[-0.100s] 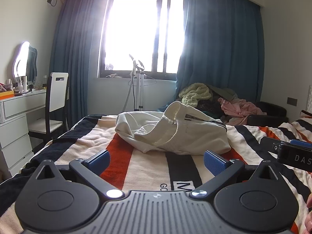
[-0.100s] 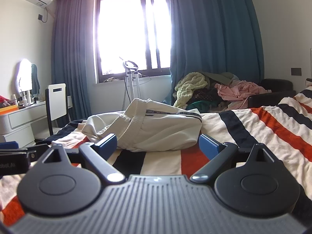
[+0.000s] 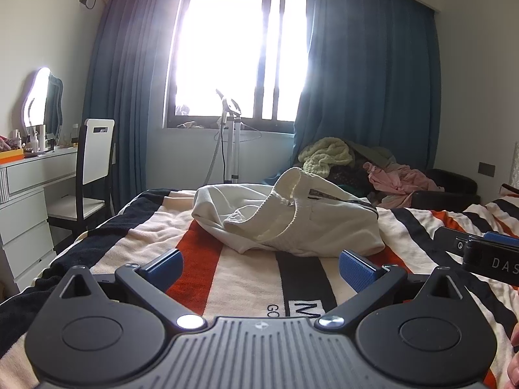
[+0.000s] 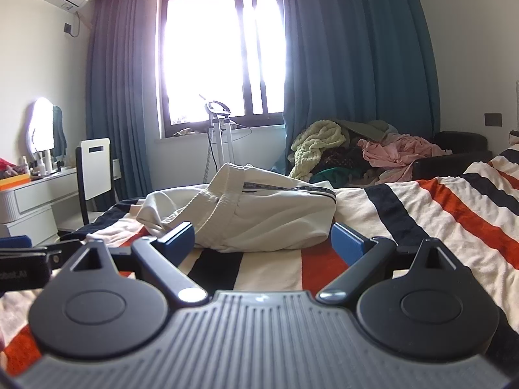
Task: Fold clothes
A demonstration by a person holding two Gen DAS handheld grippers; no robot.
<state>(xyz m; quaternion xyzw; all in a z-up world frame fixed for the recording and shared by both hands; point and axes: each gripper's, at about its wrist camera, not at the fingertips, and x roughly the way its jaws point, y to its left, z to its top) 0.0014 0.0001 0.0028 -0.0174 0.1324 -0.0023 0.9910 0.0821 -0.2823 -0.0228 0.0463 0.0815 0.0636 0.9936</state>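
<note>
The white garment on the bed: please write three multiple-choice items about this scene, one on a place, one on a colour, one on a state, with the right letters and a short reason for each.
1. Where does the white garment lie?
A. on the striped blanket
B. on the chair
C. on the windowsill

2. What colour are the curtains?
A. yellow
B. blue
C. white

3. How does the left gripper stand?
A. shut on the garment
B. shut on the blanket
C. open, nothing between its fingers

Answers:
1. A: the garment rests in a crumpled heap on the striped blanket, beyond both grippers.
2. B: dark blue cloth hangs on both sides of the bright window.
3. C: its blue pads stand wide apart, short of the garment; the right gripper is open too.
</note>
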